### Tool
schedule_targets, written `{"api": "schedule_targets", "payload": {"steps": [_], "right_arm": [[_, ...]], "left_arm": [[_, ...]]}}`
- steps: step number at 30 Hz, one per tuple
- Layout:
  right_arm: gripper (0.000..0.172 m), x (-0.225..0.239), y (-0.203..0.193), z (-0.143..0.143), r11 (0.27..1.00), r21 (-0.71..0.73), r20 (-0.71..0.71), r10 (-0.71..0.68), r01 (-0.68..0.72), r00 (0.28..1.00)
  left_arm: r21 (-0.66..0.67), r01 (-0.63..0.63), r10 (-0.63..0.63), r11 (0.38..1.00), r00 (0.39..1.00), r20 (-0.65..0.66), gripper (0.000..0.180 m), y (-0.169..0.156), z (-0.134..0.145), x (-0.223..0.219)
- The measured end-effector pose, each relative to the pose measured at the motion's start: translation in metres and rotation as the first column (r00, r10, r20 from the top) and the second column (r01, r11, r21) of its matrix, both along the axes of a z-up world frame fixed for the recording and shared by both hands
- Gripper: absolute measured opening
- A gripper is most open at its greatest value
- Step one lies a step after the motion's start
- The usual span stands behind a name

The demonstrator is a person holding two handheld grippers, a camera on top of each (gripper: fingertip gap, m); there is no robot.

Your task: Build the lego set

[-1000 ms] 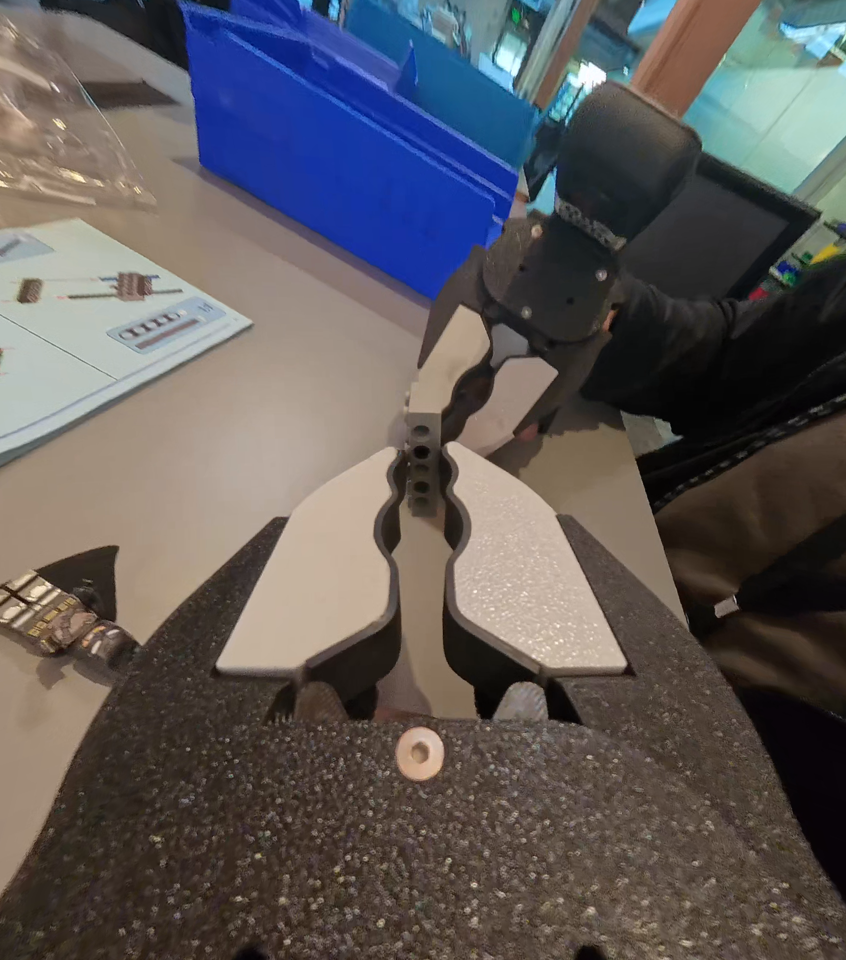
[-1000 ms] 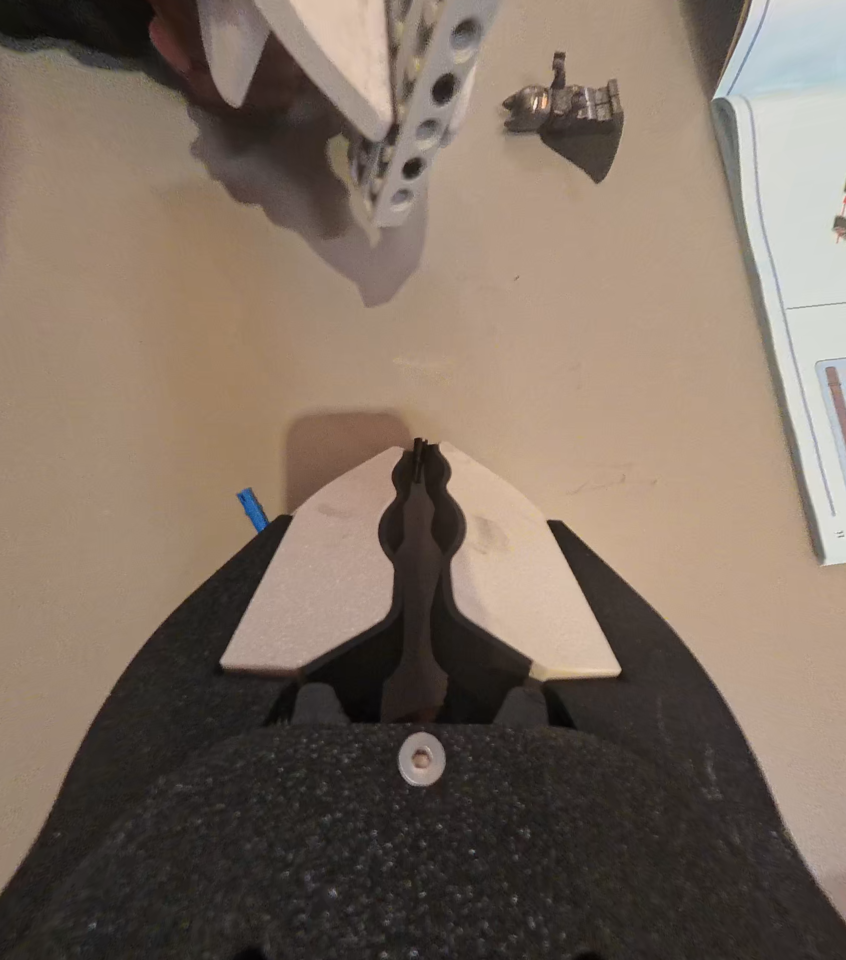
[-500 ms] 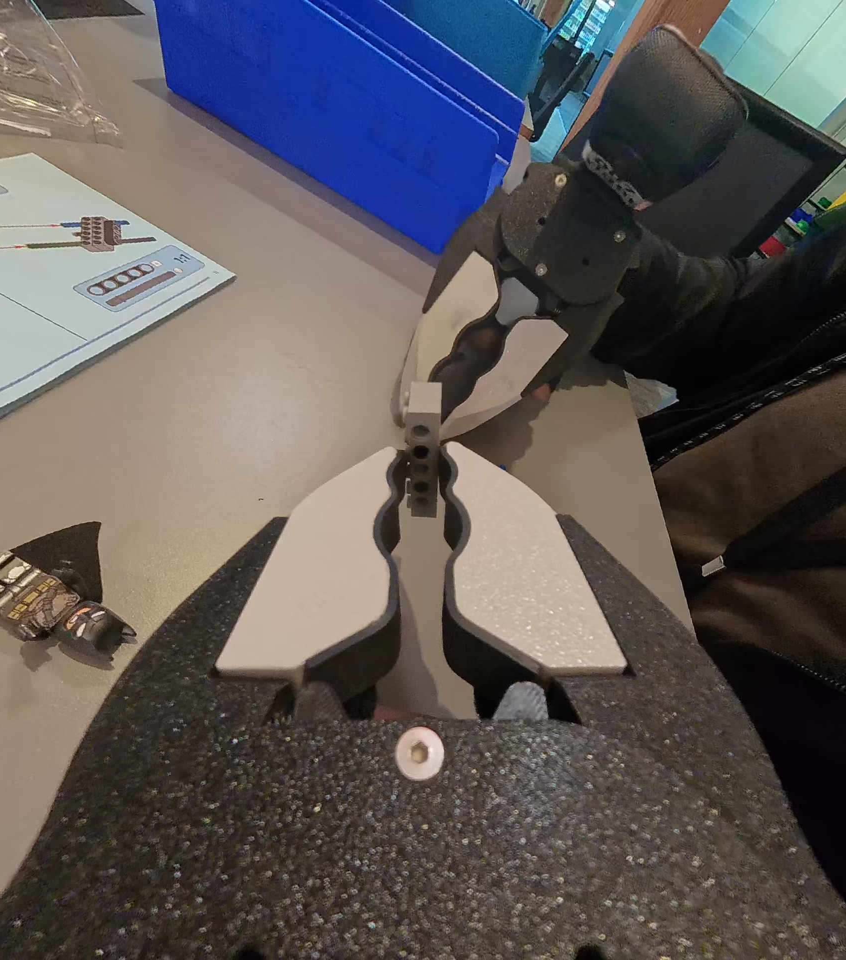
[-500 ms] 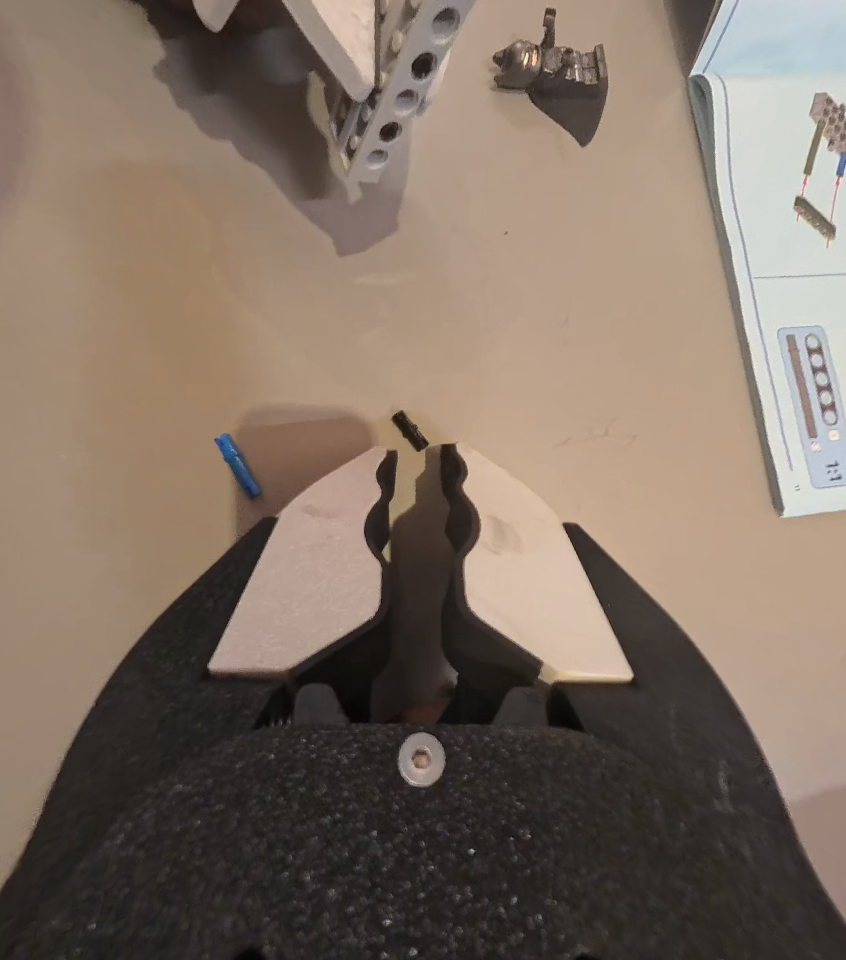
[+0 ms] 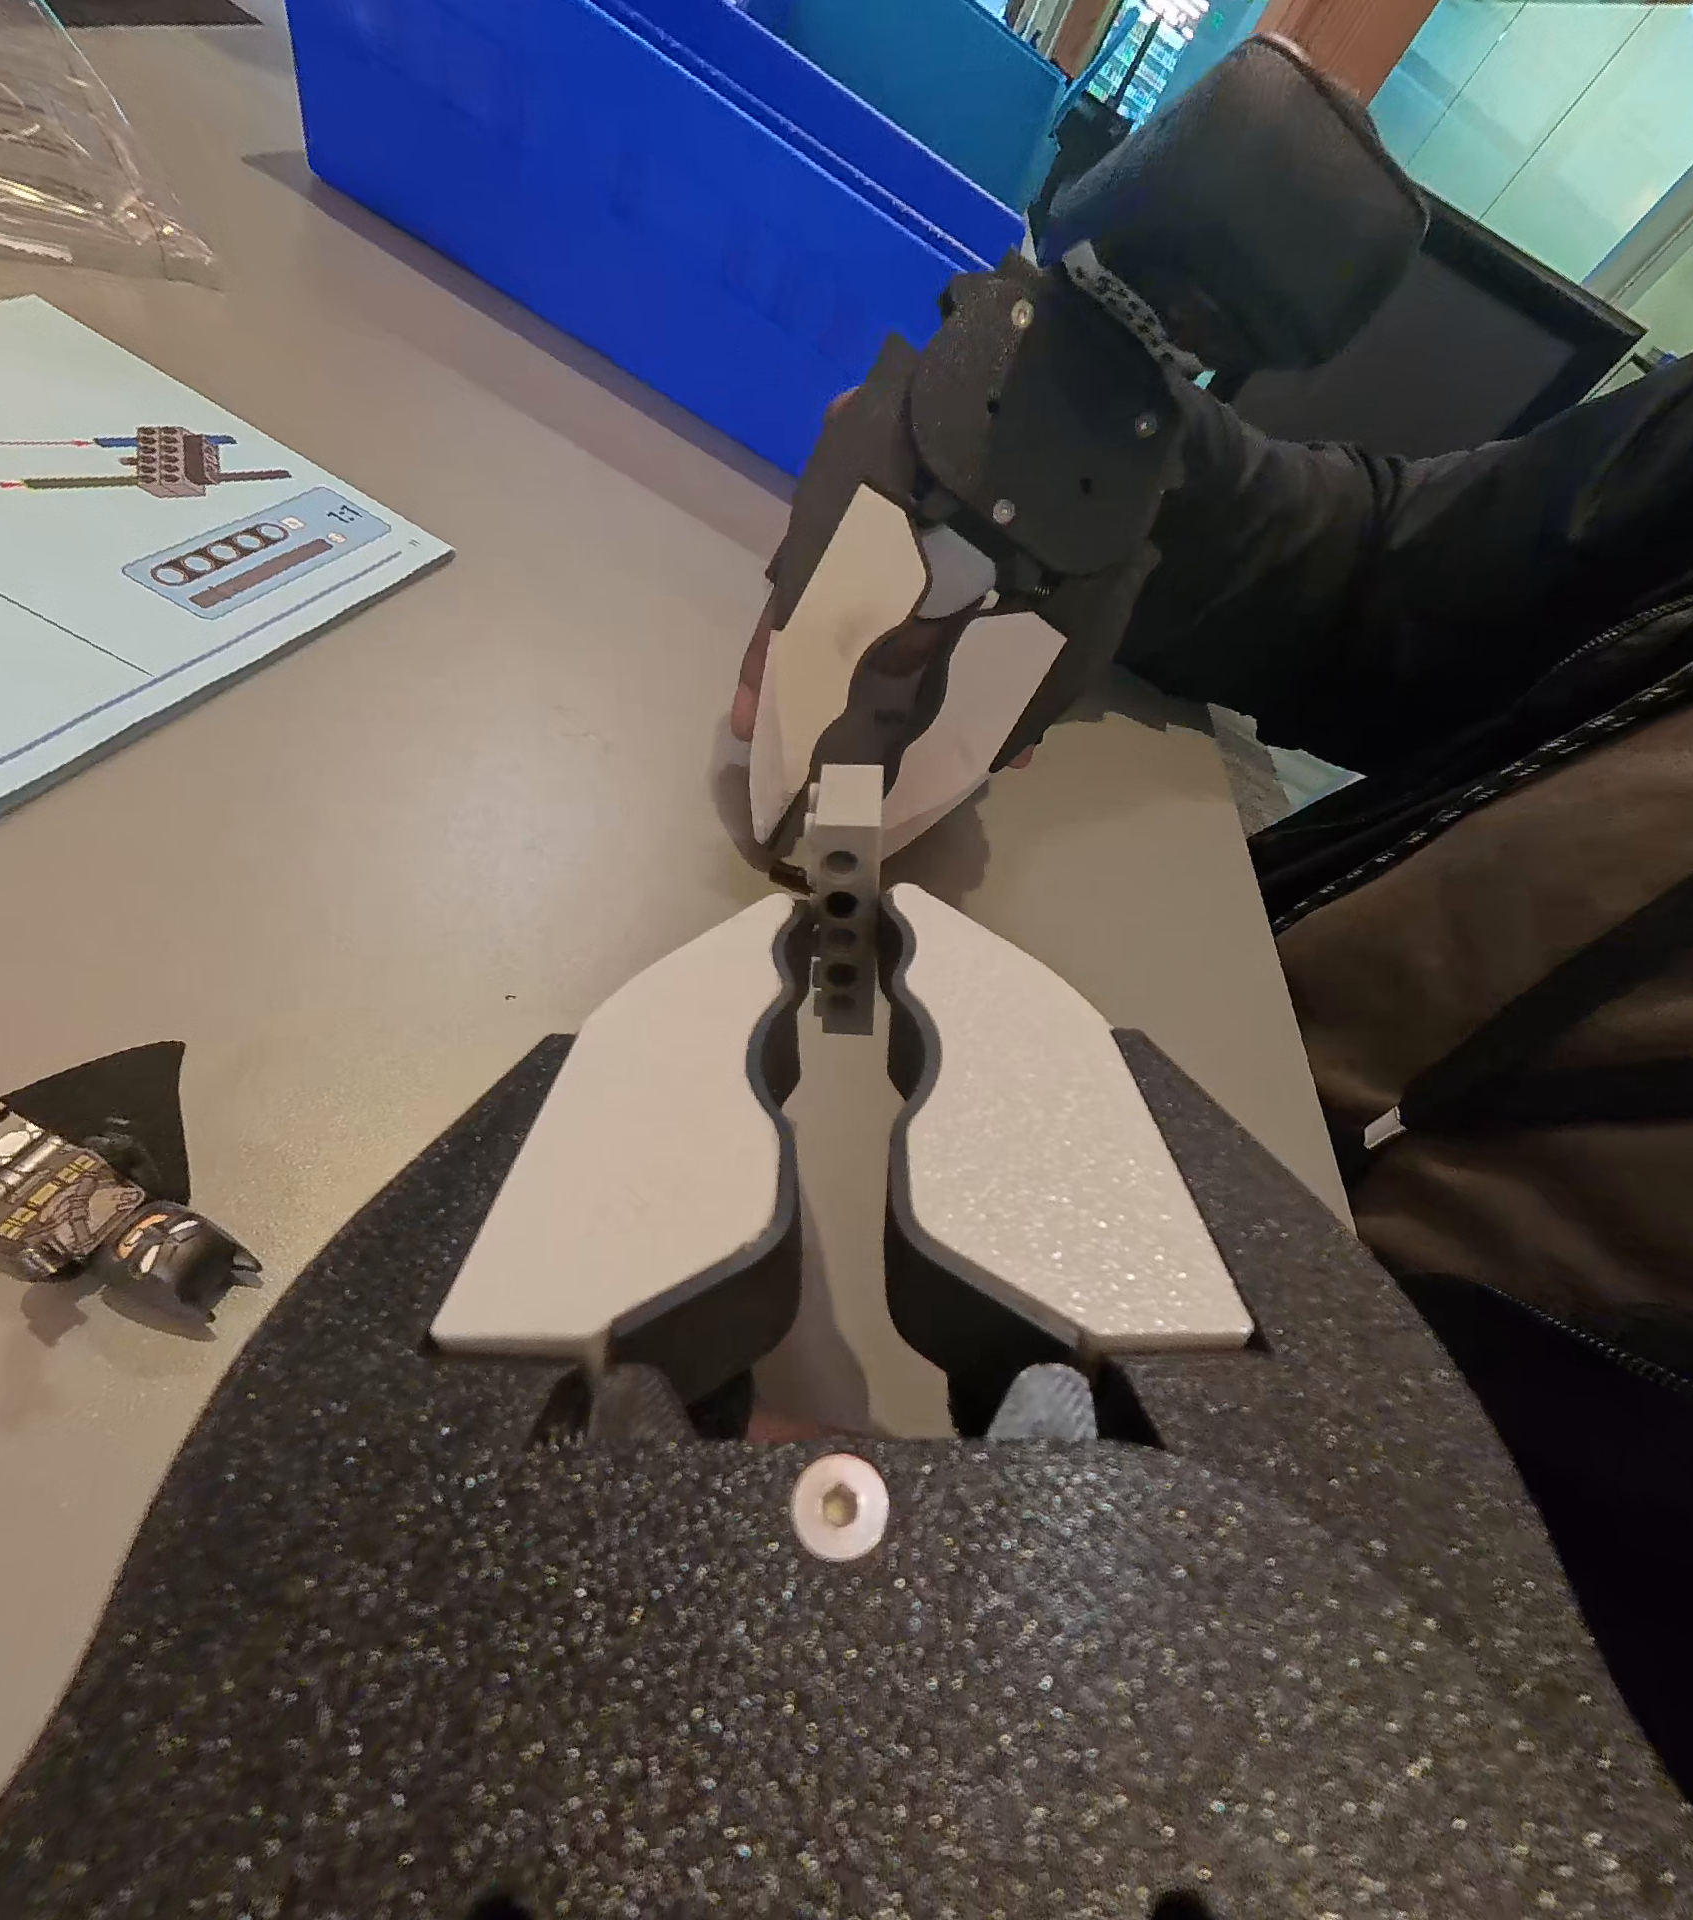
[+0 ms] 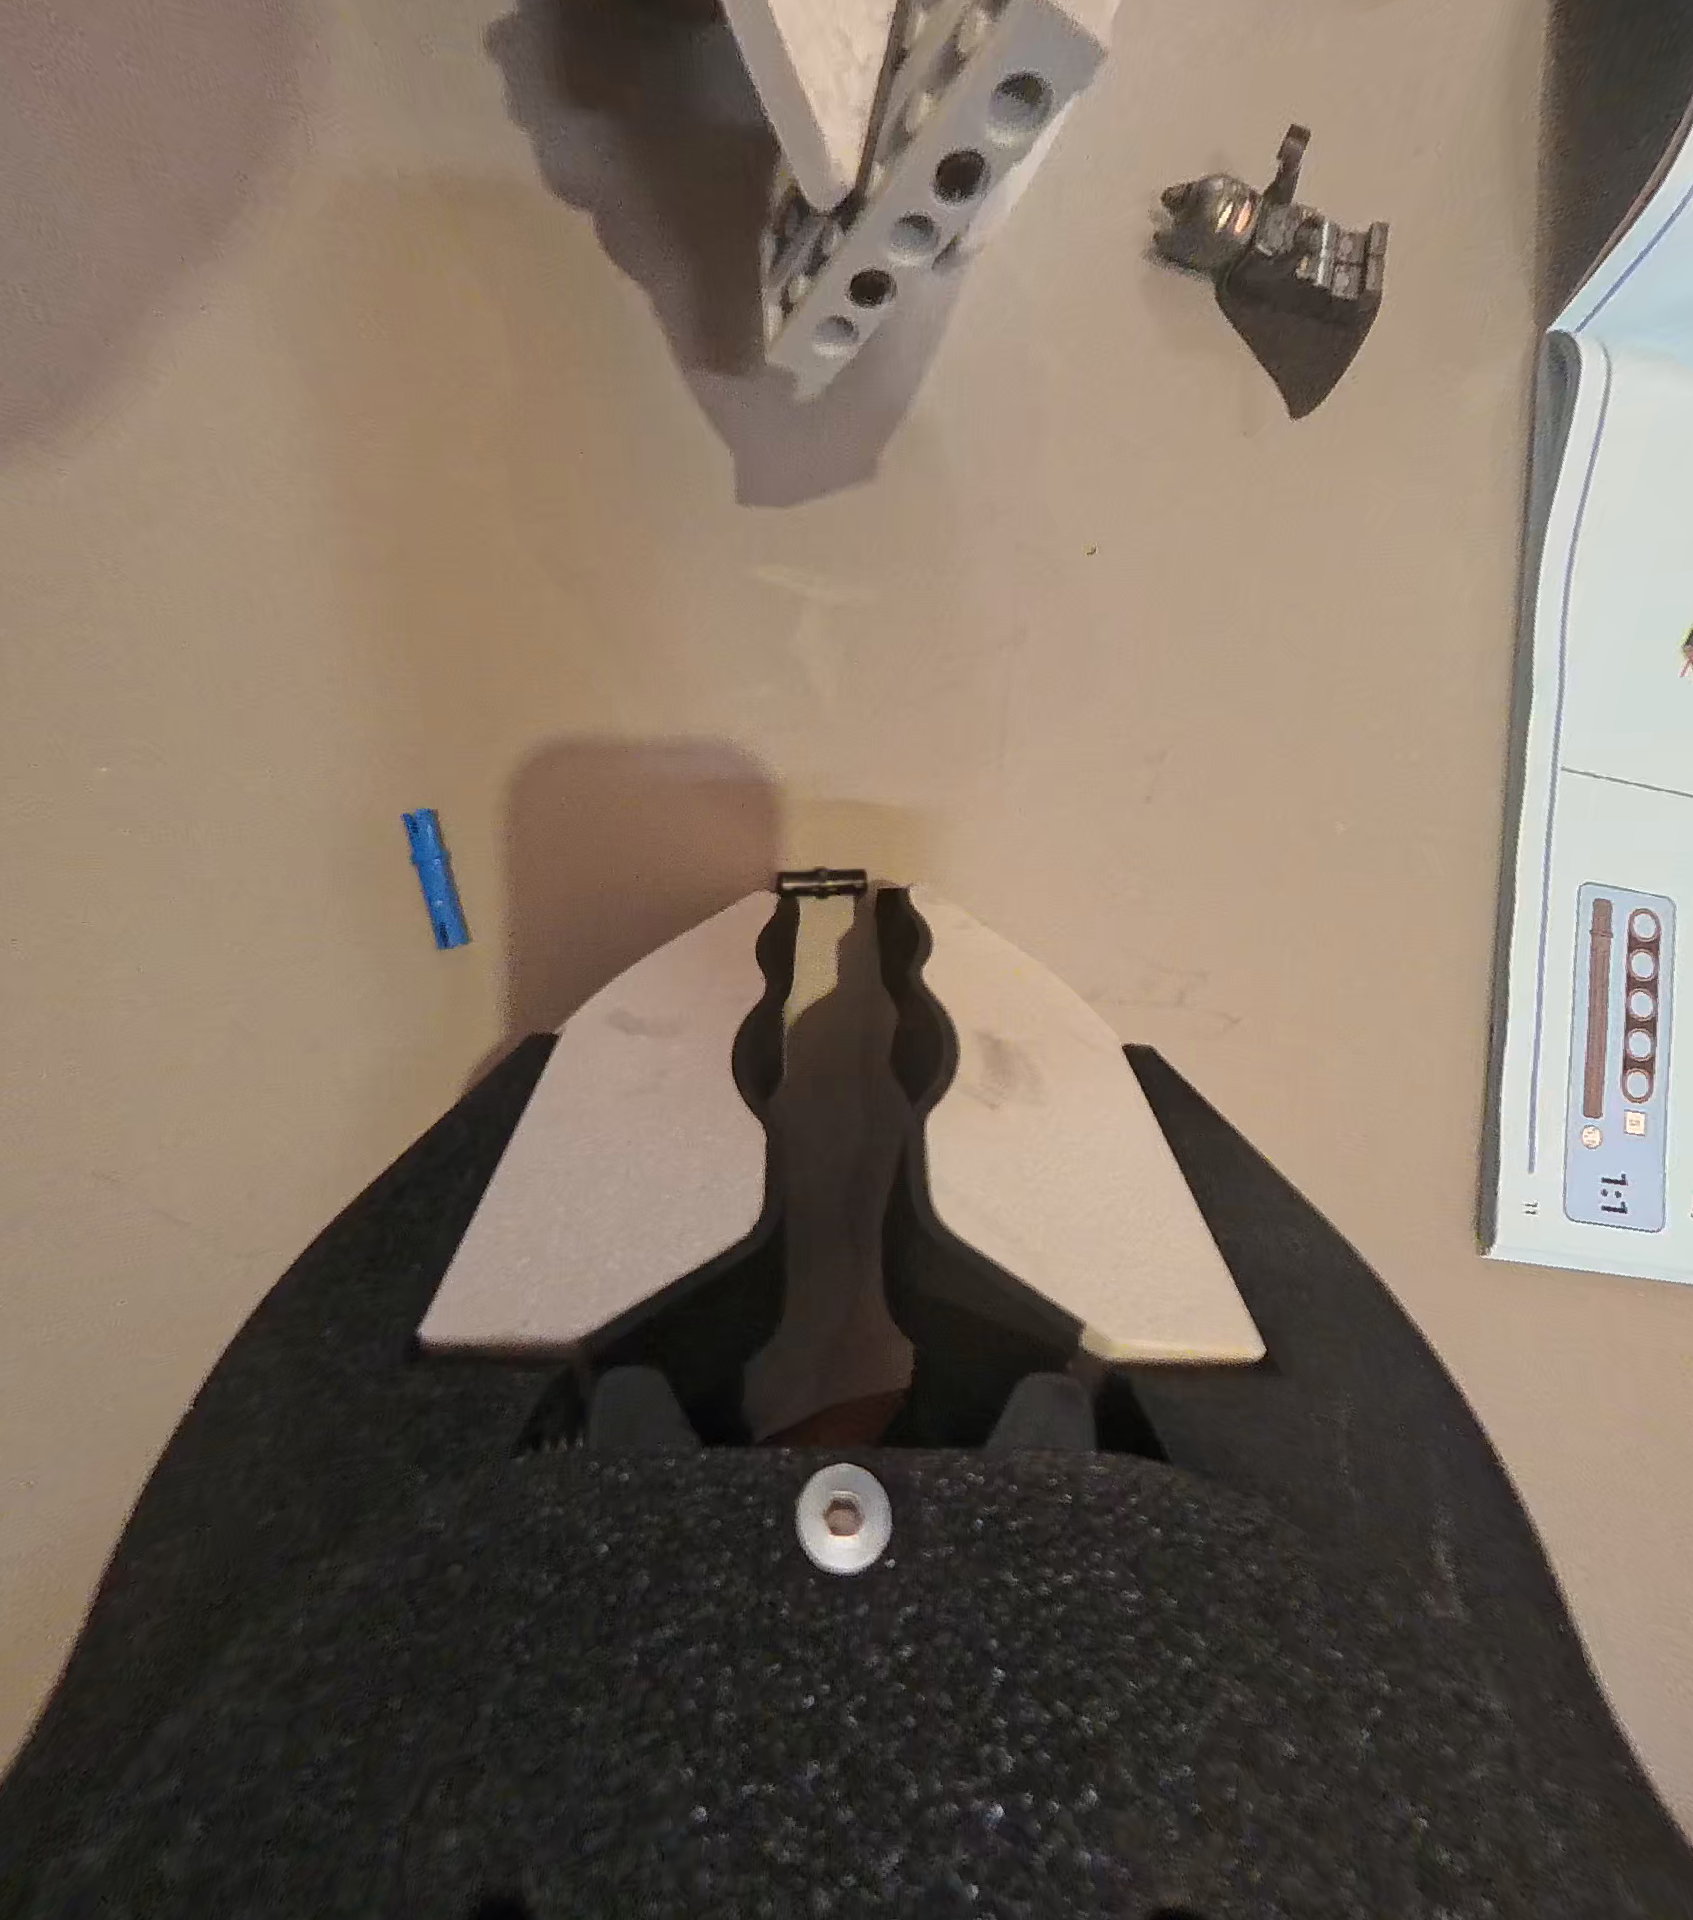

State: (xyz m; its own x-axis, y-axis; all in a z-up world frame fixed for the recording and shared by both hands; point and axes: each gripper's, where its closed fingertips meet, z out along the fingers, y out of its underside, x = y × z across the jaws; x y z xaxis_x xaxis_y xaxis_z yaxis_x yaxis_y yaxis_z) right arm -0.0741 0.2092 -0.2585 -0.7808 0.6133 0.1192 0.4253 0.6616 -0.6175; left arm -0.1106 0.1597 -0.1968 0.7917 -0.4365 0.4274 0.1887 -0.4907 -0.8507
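Right tongs [image 6: 826,896] since parted, black pin [image 6: 821,881] dropped at tips; left tongs [image 5: 844,909] clench grey holed beam [image 5: 847,894]; booklet [image 6: 1673,831] nearby.

Grey beam [image 5: 847,894]; black pin [image 6: 821,882]; blue pin [image 6: 436,879]; blue bin [image 5: 613,197]; pale-blue booklet [image 5: 94,582].

A grey beam [image 5: 847,914] with a row of holes is standing on end, clamped in the left gripper [image 5: 844,914]. A black pin [image 6: 821,882] is lying crosswise on the table [image 6: 198,623] at the parted tips of the right gripper [image 6: 826,902], unheld.
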Motion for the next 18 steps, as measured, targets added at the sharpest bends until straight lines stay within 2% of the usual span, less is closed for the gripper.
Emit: {"api": "schedule_targets", "payload": {"steps": [5, 18], "right_arm": [[0.018, 0.002, 0.0, 0.001, 0.999, 0.034, -0.015, 0.027, -0.026, 1.0], [0.023, 0.007, -0.011, 0.0, 1.0, -0.015, 0.038, -0.007, 0.008, 0.999]], "left_arm": [[-0.009, 0.01, -0.01, 1.0, 1.0, 0.003, 0.011, 0.0, -0.001, 0.001], [-0.006, 0.008, -0.008, 1.0, 1.0, -0.001, 0.011, 0.0, -0.001, 0.001]]}}
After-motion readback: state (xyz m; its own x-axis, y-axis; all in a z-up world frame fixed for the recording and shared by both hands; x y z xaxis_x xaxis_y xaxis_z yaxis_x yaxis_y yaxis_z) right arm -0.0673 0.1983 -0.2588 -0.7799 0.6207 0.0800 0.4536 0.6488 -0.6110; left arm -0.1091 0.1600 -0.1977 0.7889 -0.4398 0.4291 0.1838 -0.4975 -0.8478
